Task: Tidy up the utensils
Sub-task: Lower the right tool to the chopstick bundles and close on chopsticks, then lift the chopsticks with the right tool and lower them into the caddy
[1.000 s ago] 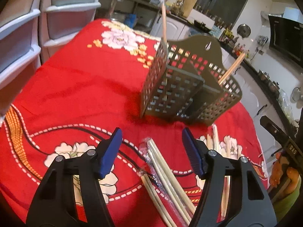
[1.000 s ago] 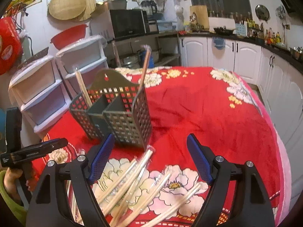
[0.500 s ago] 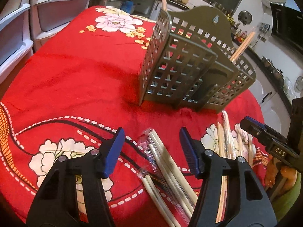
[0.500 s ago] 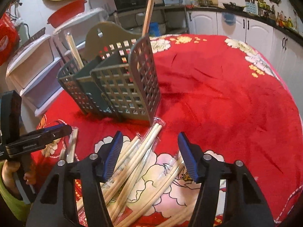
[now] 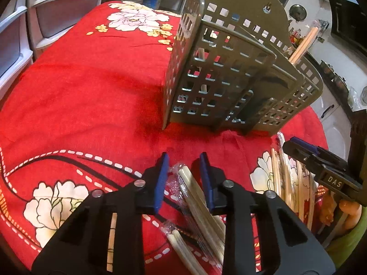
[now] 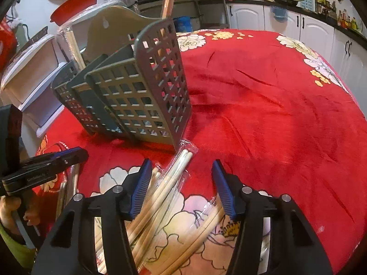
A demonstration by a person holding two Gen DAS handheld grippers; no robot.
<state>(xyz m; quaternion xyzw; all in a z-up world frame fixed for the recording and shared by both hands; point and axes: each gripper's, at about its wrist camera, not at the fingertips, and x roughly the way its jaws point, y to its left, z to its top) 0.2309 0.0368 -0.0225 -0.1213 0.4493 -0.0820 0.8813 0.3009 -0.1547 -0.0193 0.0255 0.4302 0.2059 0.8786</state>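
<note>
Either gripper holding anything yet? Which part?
Neither yet. Left gripper jaws closing around the wrapped chopsticks' upper end; right gripper closing, another wrapped pair between.

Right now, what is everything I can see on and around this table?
Tablecloth: one, red with white and yellow flowers, covers the table.
Utensil caddy: one, grey-brown lattice plastic with compartments, stands mid-table; chopsticks stick up out of it.
Wrapped chopsticks: several pairs, pale wood in clear sleeves, lying on the cloth in front of the caddy.
Drawer unit: white frame, grey drawers, beside the table.
Kitchen cabinets: white doors, dark counter, along the far wall.
Red bowl: one, atop the drawers.
Left claw: black with blue pads, jaws closing around one wrapped pair, small gaps each side.
Right claw: black with blue pads, jaws closing, wide apart over the pile.
Hand: holds the left claw's handle.
</note>
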